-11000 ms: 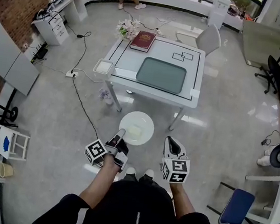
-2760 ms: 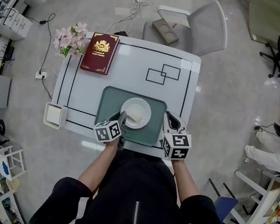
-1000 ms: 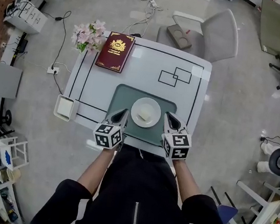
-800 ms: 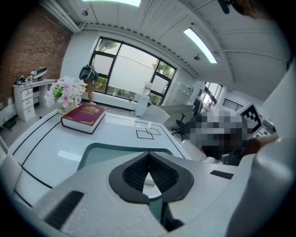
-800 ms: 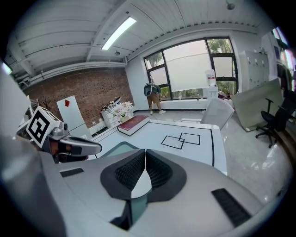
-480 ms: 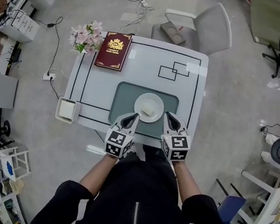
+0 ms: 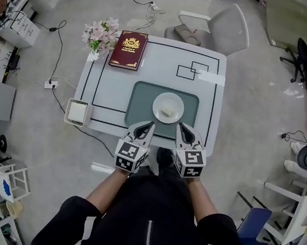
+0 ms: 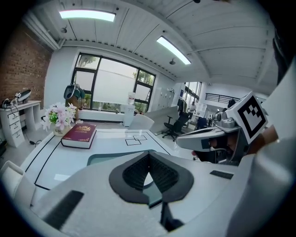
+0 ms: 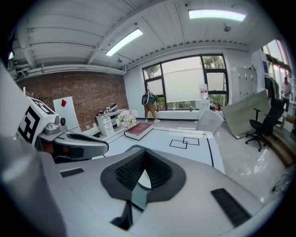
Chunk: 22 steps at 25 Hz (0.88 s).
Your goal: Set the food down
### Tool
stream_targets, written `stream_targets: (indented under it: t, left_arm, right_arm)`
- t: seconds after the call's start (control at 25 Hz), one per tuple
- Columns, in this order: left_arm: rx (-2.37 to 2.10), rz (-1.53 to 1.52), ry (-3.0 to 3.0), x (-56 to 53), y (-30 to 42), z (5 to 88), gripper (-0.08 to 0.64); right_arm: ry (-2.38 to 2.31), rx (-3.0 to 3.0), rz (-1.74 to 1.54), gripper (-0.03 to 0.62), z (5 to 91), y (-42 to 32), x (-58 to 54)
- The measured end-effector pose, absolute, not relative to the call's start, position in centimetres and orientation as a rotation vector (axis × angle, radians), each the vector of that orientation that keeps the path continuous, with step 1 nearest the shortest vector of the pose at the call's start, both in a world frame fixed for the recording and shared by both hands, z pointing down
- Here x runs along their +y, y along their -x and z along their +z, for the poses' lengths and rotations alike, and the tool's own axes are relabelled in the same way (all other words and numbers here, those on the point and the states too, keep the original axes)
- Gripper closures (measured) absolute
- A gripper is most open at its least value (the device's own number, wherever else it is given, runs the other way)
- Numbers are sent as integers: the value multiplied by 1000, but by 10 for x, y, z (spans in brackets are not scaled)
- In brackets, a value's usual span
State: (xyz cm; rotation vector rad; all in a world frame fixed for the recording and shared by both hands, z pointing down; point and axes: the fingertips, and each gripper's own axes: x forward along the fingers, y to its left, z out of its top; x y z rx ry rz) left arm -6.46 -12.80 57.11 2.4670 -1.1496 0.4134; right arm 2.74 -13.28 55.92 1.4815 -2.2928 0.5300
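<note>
both your grippers have drawn back toward you since a second ago. your left gripper (image 7: 150, 124) and right gripper (image 7: 179, 125) are each clenched on nothing. just ahead of their tips, apart from both, the plate (image 7: 169, 100) with the food (image 7: 167, 111) rests on the green mat (image 7: 141, 98).

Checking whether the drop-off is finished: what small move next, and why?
Probably draw both grippers back from the table: the plate with the food sits on the green mat, and the left gripper and right gripper are clear of it, shut, empty.
</note>
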Motion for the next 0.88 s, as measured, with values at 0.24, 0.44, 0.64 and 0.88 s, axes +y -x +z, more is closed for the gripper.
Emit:
stream_targets:
  t: [0.24, 0.44, 0.64, 0.88]
  left_arm:
    - [-1166, 375, -2502, -100, 76, 555, 555]
    - [-1162, 354, -2525, -74, 78, 545, 555]
    - [-1162, 342, -2547, -51, 80, 537, 555]
    - [-1163, 335, -2562, -31, 87, 536, 555]
  right_arm:
    - [-1504, -2316, 505, 583, 544, -13, -98]
    - [-1516, -2329, 484, 583, 534, -8, -66]
    - [-1532, -2335, 469, 583, 529, -1, -40]
    - [-1562, -2336, 463, 583, 530, 7, -19]
